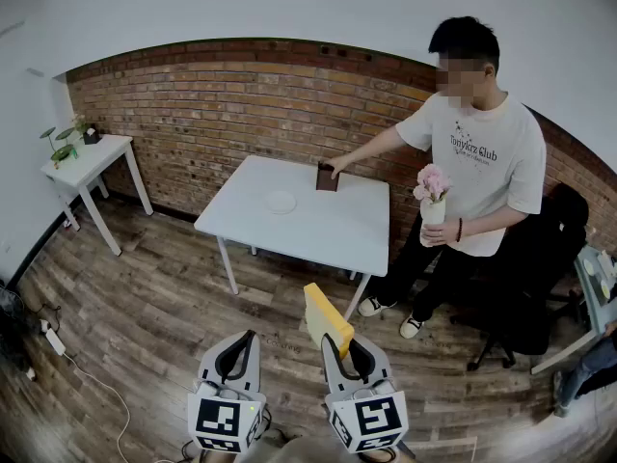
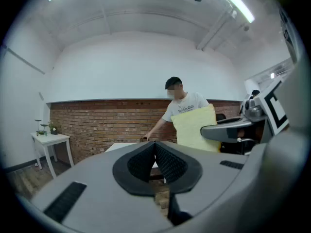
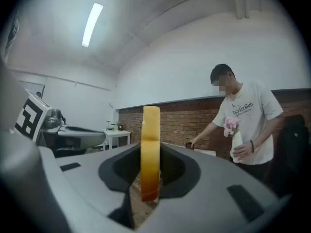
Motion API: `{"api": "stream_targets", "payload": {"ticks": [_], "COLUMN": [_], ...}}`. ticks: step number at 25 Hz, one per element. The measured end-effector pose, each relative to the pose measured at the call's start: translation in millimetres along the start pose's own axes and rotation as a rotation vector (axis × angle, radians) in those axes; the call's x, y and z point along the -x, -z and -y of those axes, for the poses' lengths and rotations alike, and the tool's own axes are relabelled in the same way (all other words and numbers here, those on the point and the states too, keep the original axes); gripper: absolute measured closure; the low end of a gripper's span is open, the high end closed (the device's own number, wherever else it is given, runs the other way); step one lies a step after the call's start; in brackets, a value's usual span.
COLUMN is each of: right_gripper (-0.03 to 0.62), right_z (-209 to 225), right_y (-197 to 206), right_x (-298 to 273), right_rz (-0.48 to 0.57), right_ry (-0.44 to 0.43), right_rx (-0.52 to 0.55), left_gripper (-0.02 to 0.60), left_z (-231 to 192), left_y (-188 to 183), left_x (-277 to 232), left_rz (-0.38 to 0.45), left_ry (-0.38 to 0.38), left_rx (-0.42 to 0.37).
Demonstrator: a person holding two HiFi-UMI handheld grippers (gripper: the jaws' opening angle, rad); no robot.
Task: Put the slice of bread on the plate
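Right gripper (image 1: 343,347): closest in, and it's clamped on the slice of bread (image 1: 326,318), jaws narrow, pads pressing both flat faces
Slice of bread: standing on edge between those jaws, pale yellow with a browner crust, poking up well above the jaw tips
Left gripper (image 1: 238,351): just beside the right one, on its left, jaws closed tip to tip and empty
Plate (image 1: 281,202): white, well ahead of both grippers, sitting on the white table (image 1: 318,234)
Person (image 1: 477,152): standing ahead and to the right of the right gripper, at the table's far corner, one hand down on a dark brown block (image 1: 328,177) beyond the plate
Vase (image 1: 433,208): white, pink flowers, held in the person's other hand
Side table (image 1: 92,162): far ahead and left of the left gripper, against the brick wall (image 1: 212,104)
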State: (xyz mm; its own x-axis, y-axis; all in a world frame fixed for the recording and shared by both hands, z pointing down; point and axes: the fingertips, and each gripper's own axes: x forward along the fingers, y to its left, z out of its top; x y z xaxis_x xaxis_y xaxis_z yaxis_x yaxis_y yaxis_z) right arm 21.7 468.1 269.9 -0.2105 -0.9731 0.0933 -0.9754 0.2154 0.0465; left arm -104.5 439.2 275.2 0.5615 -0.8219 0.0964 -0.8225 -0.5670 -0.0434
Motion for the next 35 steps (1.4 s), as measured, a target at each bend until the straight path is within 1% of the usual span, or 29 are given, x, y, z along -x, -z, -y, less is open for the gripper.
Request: {"api": "stream_targets", "payload": {"ticks": [8,14,20,30,35], "right_gripper": [0.502,0.5,0.5,0.5,0.5], "right_z": [3,3,2,33,51], "right_y": [4,0,6,22,25], "right_x": [-9,-17,-19,-16,-17], "right_rz": [-0.005,0.007,0.009,-0.014,-0.009], "right_ry": [0.006,0.002,-0.005,0.023,0.02], "right_rx": [-0.015,-0.026,-0.05,-0.08,-0.077], "left_gripper": [0.571,0.571,0.571,0.571,0.571], "left_z": [-5,-8,-12,-19,-17], "left_y": [2,-3,5,12,13], "left_x": [-9,-13,-12,-19,-26], "left_rz": [-0.006,0.012,-0.003,-0.017,-0.014], "left_ry": [-0.006,-0.008,-0.018,-0.073,-0.105], "left_rx": [0.007,0.005,0.014,0.024,0.028]}}
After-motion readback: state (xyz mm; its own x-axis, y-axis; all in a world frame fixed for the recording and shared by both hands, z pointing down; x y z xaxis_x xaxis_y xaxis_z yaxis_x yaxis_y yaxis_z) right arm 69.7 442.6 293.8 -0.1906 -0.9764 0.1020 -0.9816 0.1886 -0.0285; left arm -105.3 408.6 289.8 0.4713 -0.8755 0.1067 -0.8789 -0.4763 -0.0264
